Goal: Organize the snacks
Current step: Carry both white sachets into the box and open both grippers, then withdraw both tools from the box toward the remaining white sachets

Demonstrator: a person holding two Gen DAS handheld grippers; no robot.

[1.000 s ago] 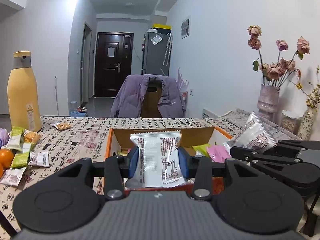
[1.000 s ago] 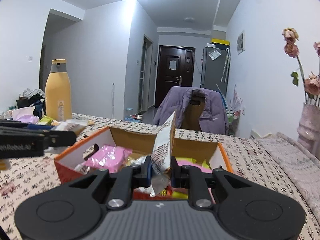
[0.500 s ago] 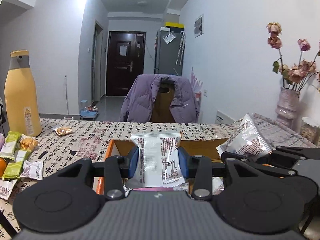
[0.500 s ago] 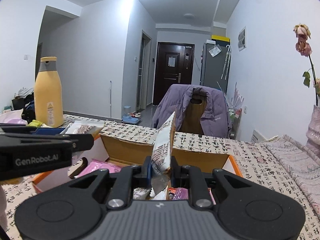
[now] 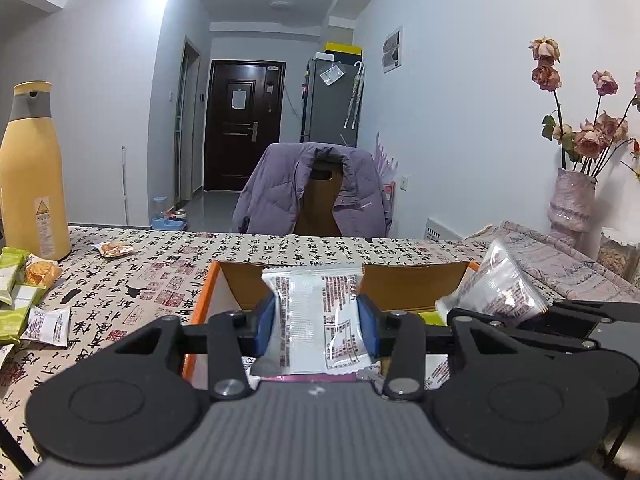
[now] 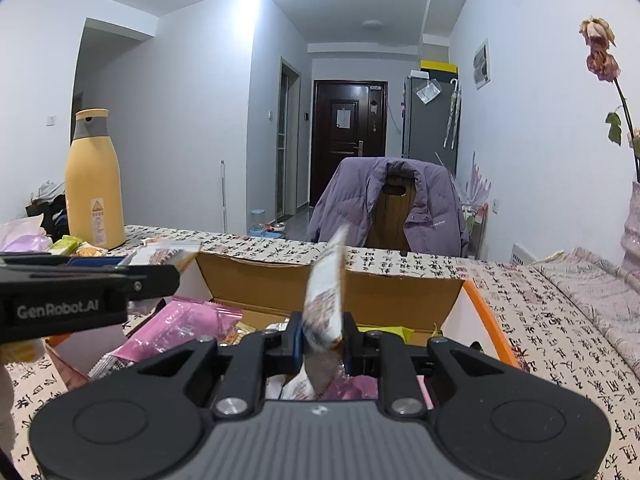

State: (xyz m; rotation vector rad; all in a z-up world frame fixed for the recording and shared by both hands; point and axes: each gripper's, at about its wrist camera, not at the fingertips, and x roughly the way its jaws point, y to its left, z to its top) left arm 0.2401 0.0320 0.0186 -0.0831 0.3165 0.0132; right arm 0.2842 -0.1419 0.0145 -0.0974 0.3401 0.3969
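In the left wrist view, the left claw [image 5: 316, 326] is closed to the width of a white packet [image 5: 314, 320], its blue pads pressing the packet's two side edges so it stands upright and face-on over the near part of the open box [image 5: 202, 300]; the packet's lower edge hangs above pink wrappers inside. The step in hand looks like dropping both packets into the box, and to do it well this claw should come low over a free patch before parting, so the light packet does not flutter over the orange rim. The right claw's packet [image 5: 498, 290] shows at the right, over the box's right side. More snacks [image 5: 24, 292] lie near the surface's left edge, by the yellow bottle [image 5: 30, 176]. In the right wrist view, the right claw [image 6: 323, 342] is nearly closed, pinching its packet [image 6: 326, 296] edge-on and slightly tilted above the box [image 6: 486, 320], which already holds a pink packet [image 6: 180, 330] and others. The left claw [image 6: 152, 276] reaches in from the left, so the two should release apart, not one on top of the other.
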